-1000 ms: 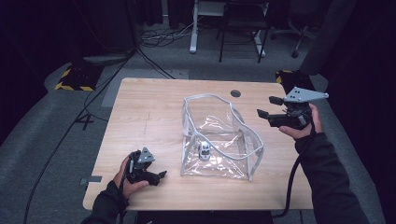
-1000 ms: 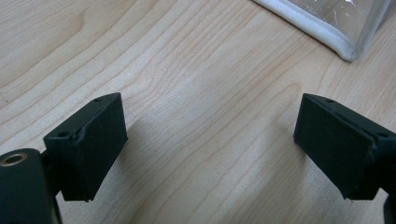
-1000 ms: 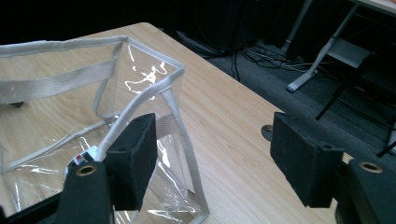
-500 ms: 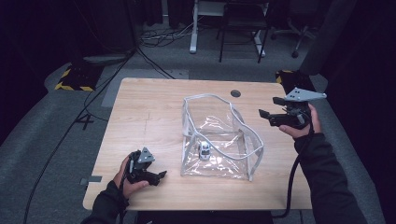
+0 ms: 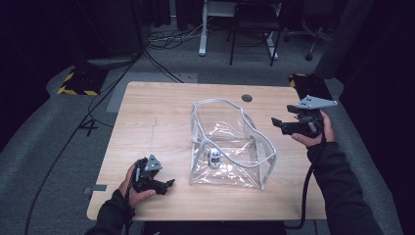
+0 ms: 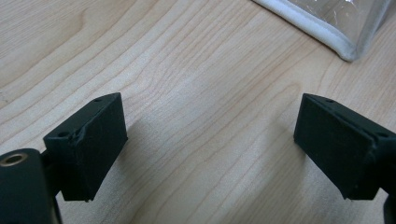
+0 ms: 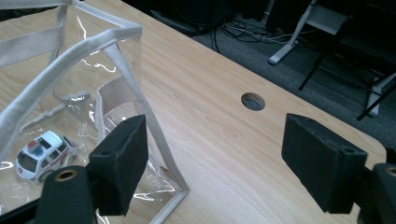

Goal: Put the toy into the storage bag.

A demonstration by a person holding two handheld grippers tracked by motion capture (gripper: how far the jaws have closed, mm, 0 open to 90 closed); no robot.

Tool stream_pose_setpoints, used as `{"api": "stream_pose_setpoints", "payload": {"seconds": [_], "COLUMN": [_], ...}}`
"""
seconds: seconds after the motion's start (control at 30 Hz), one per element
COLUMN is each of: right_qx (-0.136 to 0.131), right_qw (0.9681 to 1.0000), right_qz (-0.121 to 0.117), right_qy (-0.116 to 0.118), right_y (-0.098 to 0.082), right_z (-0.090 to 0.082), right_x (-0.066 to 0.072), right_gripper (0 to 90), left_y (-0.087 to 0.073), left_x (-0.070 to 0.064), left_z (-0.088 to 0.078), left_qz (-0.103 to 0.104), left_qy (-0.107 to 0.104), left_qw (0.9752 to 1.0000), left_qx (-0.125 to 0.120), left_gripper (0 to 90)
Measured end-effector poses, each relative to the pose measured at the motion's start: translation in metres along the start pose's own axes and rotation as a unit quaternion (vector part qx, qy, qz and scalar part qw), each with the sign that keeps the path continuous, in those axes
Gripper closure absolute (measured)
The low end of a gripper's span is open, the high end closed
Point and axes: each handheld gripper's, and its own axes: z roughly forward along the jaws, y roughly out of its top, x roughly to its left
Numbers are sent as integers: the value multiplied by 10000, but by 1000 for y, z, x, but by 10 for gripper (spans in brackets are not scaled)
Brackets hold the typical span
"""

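**Handling a floppy clear pouch**

High view: clear pouch (image 5: 230, 144) at table (image 5: 156, 117) centre, toy car (image 5: 214, 157) inside; right gripper (image 5: 281, 125) near its right side.

Left gripper view: left gripper (image 6: 210, 140) wide, empty.

Right gripper view: jaws just opening, empty; white trim (image 7: 126, 60) likely the firmest hold on the light, slippery pouch.

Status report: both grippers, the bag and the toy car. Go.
Left gripper open, low over the table, nothing between its jaws. Right gripper just opening, empty, beside the clear bag. Toy car inside the bag. Nothing in the way.
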Motion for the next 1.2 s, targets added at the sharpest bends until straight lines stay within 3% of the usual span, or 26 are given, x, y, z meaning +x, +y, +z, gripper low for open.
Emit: {"api": "stream_pose_setpoints", "payload": {"seconds": [0.5,0.73,1.2], "right_qx": [217,254,446], "right_qw": [9996,9996,9989], "right_qz": [-116,-11,-32], "right_qy": [-152,-152,-149], "right_y": [-20,-28,-47], "right_z": [9,12,14], "right_x": [7,8,11], "right_gripper": [218,219,221], "left_y": [0,0,0], "left_x": [0,0,0], "left_z": [0,0,0], "left_qz": [0,1,-1], "left_qy": [1,2,5], "left_qw": [10000,10000,10000], "left_qx": [-1,-3,-5], "left_gripper": [97,97,97]}}
